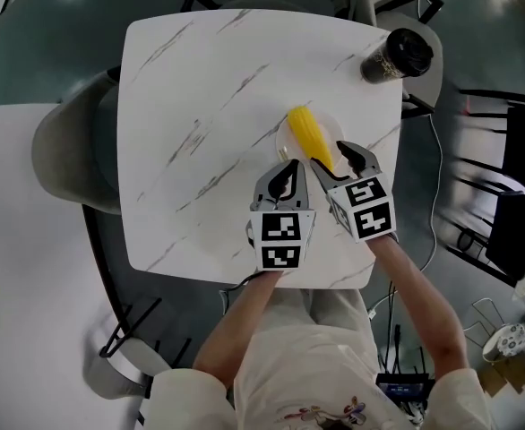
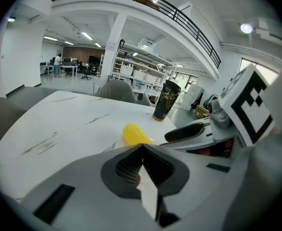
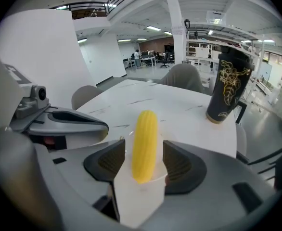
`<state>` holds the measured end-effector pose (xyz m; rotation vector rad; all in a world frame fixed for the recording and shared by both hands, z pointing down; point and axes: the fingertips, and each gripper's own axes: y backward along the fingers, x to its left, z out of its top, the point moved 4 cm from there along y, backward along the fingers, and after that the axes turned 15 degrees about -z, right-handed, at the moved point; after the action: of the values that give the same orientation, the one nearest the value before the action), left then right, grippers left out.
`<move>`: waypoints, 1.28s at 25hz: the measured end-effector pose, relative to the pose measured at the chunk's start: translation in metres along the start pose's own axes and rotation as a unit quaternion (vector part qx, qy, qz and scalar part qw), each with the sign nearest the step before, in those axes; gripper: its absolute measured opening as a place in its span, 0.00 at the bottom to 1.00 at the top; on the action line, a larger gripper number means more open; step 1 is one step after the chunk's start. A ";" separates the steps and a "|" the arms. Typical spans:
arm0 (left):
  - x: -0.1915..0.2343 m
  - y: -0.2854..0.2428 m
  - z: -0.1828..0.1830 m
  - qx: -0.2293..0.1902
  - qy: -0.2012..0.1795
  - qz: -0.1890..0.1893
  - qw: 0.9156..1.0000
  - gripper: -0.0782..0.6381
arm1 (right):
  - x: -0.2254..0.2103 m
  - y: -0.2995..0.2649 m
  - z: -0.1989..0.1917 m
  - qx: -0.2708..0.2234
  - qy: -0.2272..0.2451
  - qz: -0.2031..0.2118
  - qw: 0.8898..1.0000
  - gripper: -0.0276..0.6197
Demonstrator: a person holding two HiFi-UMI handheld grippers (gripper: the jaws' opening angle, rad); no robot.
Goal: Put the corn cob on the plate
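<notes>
A yellow corn cob (image 1: 309, 134) lies on a white plate (image 1: 285, 133) at the right middle of the marble table. My right gripper (image 1: 335, 158) stands open at the cob's near end. In the right gripper view the corn cob (image 3: 145, 141) lies between the two pads with a small gap on each side, over the plate (image 3: 153, 181). My left gripper (image 1: 287, 172) is shut on nothing, just left of the right one at the plate's near edge. In the left gripper view the corn cob (image 2: 135, 134) shows beyond the shut left gripper (image 2: 141, 150).
A dark cup with a lid (image 1: 397, 56) stands at the table's far right corner; the cup (image 3: 227, 88) rises behind the cob. Grey chairs (image 1: 70, 150) stand around the white marble table (image 1: 200, 106). Cables lie on the floor to the right.
</notes>
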<state>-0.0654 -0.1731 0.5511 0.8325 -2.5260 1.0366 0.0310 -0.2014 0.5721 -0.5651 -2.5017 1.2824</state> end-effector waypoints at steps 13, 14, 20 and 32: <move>-0.045 0.041 0.009 -0.010 -0.021 0.009 1.000 0.12 | -0.001 0.079 -0.008 -0.102 -0.012 0.009 0.995 0.35; -0.051 0.046 0.009 -0.011 -0.022 0.009 1.000 0.12 | -0.002 0.086 -0.010 -0.103 -0.015 0.010 0.995 0.35; -0.076 0.075 0.003 -0.021 -0.021 0.014 0.999 0.12 | -0.007 0.126 -0.023 -0.119 -0.028 0.012 0.992 0.35; -0.123 0.118 -0.013 -0.027 -0.026 0.012 0.999 0.12 | -0.014 0.188 -0.053 -0.151 -0.048 0.001 0.987 0.27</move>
<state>-0.0392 -0.0465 0.4389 0.8264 -2.6008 0.9619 0.1059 -0.0706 0.4476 -0.5820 -2.7991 0.9568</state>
